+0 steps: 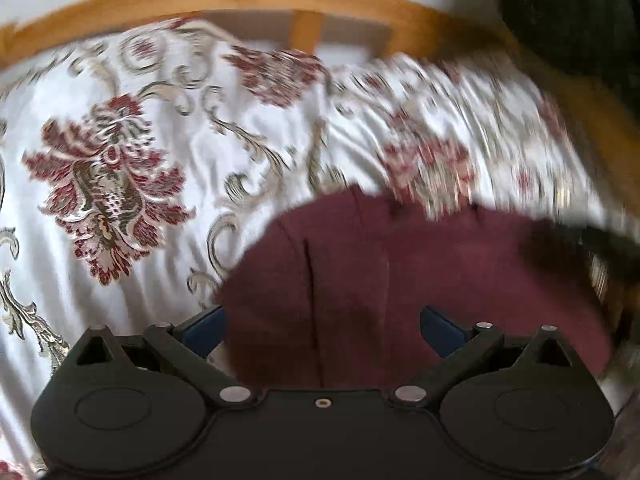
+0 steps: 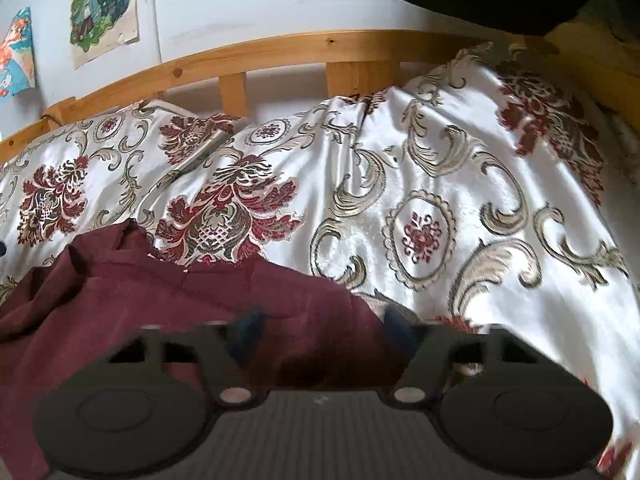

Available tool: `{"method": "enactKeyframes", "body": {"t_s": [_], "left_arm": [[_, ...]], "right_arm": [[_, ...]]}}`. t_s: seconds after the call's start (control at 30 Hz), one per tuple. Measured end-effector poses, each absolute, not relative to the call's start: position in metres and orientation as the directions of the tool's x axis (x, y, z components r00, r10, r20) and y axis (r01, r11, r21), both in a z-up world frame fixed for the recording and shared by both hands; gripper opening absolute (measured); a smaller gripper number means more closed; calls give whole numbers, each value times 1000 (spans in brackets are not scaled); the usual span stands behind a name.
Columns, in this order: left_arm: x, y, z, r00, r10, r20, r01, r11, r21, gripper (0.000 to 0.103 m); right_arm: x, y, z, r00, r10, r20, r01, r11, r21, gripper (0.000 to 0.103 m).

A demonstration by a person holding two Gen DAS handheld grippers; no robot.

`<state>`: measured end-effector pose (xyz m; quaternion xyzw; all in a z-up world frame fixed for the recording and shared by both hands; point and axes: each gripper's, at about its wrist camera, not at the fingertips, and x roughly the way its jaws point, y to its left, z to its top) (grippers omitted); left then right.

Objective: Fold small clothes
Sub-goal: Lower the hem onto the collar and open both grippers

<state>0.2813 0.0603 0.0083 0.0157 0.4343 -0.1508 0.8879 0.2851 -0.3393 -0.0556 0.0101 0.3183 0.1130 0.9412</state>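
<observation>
Maroon garment lies on bed's white bedspread w/ red-and-grey floral pattern; sits at 6 o'clock in both views, directly ahead of each tool.

Left tool: jaws spread wide, released; blue fingertips either side of the cloth, not pressing it. View blurred toward 3 o'clock.

Right tool: fingertips blurred over garment's right edge; grip state — can't tell. Garment's far corner is rumpled at 9–10 o'clock in the right wrist view.

Wooden bed frame runs along 12 o'clock. Wall drawings at 11 o'clock.
</observation>
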Motion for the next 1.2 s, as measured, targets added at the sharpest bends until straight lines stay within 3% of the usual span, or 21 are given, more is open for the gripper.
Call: {"method": "enactKeyframes", "body": {"t_s": [0.1, 0.2, 0.33, 0.4, 0.47, 0.53, 0.6, 0.67, 0.83, 0.9, 0.97, 1.0, 1.07, 1.2], "left_arm": [[270, 42, -6, 571, -207, -795, 361, 933, 17, 102], [264, 28, -17, 587, -194, -786, 407, 910, 80, 99], [273, 10, -28, 634, -58, -771, 340, 916, 211, 77], [278, 9, -28, 648, -28, -761, 311, 922, 230, 66], [279, 12, -26, 664, -19, -747, 288, 929, 232, 57], [279, 16, -21, 685, 2, -728, 251, 938, 239, 57], [278, 23, -17, 709, 32, -705, 208, 945, 252, 57], [276, 33, -14, 729, 79, -680, 152, 950, 274, 57], [276, 72, -14, 701, 203, -683, -28, 966, 258, 58], [270, 89, -13, 689, 184, -701, -76, 980, 182, 66], [257, 99, -7, 713, 135, -688, -111, 991, 79, 88], [248, 102, -4, 738, 104, -667, -116, 993, 26, 91], [234, 98, 2, 778, 38, -627, -86, 995, -47, 94], [216, 76, 2, 789, -59, -612, 30, 998, -58, 93]], "right_arm": [[286, -344, -51, 789, 209, -578, -187, 977, 97, 12], [285, -349, -44, 810, 170, -561, -138, 985, 100, 10], [287, -354, -44, 785, 171, -595, -127, 985, 116, 13], [280, -357, -44, 791, 169, -587, -127, 986, 113, 54], [267, -361, -42, 802, 186, -567, -146, 982, 116, 65], [253, -363, -39, 798, 196, -569, -166, 981, 105, 68], [235, -364, -37, 798, 200, -568, -176, 980, 98, 84], [215, -363, -38, 792, 219, -570, -190, 976, 111, 90], [166, -356, -45, 787, 204, -582, -176, 979, 106, 96], [145, -355, -46, 805, 186, -563, -142, 982, 122, 99], [131, -355, -48, 822, 168, -544, -106, 984, 144, 99], [126, -355, -49, 826, 165, -539, -95, 983, 156, 99], [123, -355, -52, 825, 167, -540, -88, 981, 170, 96], [127, -353, -58, 830, 181, -527, -96, 978, 185, 76]]}}
